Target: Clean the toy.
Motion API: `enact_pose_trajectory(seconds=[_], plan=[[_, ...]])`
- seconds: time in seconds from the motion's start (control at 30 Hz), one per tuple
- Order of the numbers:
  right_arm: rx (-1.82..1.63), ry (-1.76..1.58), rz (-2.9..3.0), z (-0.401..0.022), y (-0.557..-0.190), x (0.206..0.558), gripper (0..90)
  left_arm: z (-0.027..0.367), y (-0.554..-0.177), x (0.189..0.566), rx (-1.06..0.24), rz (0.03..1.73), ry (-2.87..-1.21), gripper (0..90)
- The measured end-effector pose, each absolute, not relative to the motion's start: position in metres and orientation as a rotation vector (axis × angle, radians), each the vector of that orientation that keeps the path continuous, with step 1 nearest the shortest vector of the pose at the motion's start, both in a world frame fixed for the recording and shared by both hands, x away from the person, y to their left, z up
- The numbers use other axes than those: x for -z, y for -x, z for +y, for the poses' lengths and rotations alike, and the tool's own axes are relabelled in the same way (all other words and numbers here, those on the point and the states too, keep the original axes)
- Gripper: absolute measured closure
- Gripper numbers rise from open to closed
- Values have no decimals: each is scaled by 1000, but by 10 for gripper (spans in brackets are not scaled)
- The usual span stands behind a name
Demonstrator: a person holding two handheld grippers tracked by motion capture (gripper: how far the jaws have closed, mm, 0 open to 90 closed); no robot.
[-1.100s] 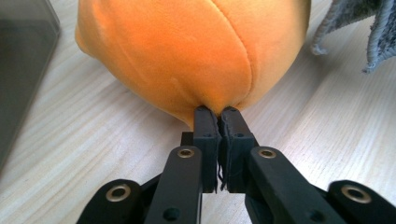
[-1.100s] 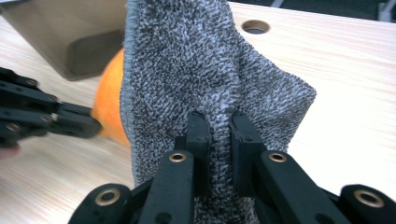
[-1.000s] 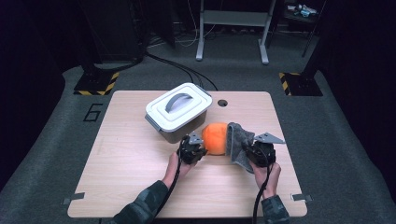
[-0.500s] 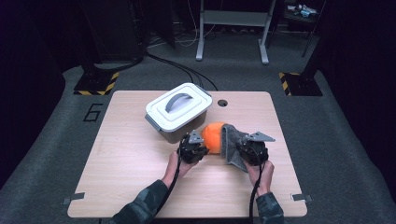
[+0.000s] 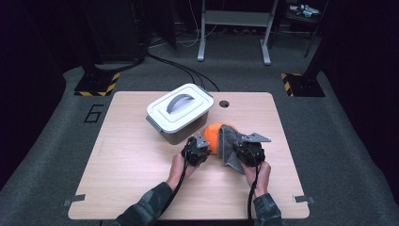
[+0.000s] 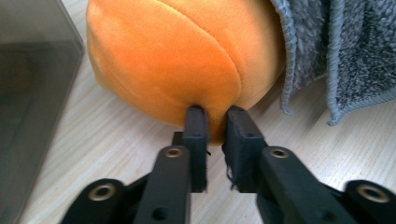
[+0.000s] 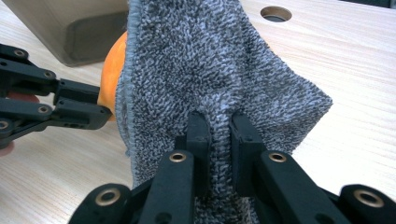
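Observation:
An orange plush ball (image 5: pixel 214 134) lies on the table in front of a lidded box. My left gripper (image 5: pixel 204 148) comes at it from the left; in the left gripper view its jaws (image 6: pixel 215 114) have just been closing and pinch a small fold of the ball's (image 6: pixel 177 60) skin. A grey towel (image 5: pixel 229 147) drapes over the ball's right side. My right gripper (image 5: pixel 236 153) is shut on it, and in the right gripper view the pads (image 7: pixel 219 119) clamp the towel (image 7: pixel 210 60) near its lower edge. The left gripper (image 7: pixel 100 100) shows there beside the ball (image 7: pixel 112 70).
A grey box with a white handled lid (image 5: pixel 179 110) stands just behind and left of the ball, close to the left gripper. A round cable hole (image 5: pixel 224 103) sits in the wooden table (image 5: pixel 131 160) behind the ball. Dark floor lies beyond the table's edges.
My right gripper has moved left with the towel, which now lies against the ball's right side. The left hand has stayed beside the ball.

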State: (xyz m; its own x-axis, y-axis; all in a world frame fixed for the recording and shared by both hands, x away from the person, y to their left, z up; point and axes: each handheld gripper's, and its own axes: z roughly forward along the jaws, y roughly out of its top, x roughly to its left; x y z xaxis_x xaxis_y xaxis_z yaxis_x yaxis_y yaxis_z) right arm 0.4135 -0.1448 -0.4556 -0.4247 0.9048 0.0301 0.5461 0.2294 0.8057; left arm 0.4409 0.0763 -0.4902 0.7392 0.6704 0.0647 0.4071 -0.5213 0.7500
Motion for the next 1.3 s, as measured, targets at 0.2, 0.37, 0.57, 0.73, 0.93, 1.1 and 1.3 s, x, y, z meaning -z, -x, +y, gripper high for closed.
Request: enact_pose_trajectory(seconds=[0.2, 0.37, 0.57, 0.73, 0.93, 1.1, 1.3], plan=[[-1096, -1322, 2026, -150, -409, 451, 805, 82, -442, 485, -401, 783, -2117, 856], [-1125, -1314, 1982, -158, -400, 438, 805, 88, -443, 475, -318, 765, -2055, 862], [-1155, -1242, 1997, -146, -386, 421, 805, 91, -438, 465, -231, 731, -2018, 862], [-1086, -1177, 2078, -120, -388, 426, 805, 94, -437, 465, -181, 742, -2001, 862], [-1057, -1265, 2056, -133, -402, 440, 807, 102, -440, 469, -142, 770, -1987, 862], [-1017, -1359, 2018, -159, -420, 455, 807, 103, -441, 471, -125, 780, -1988, 861], [-959, -1457, 2007, -180, -431, 467, 807, 104, -442, 472, -134, 784, -1987, 860]])
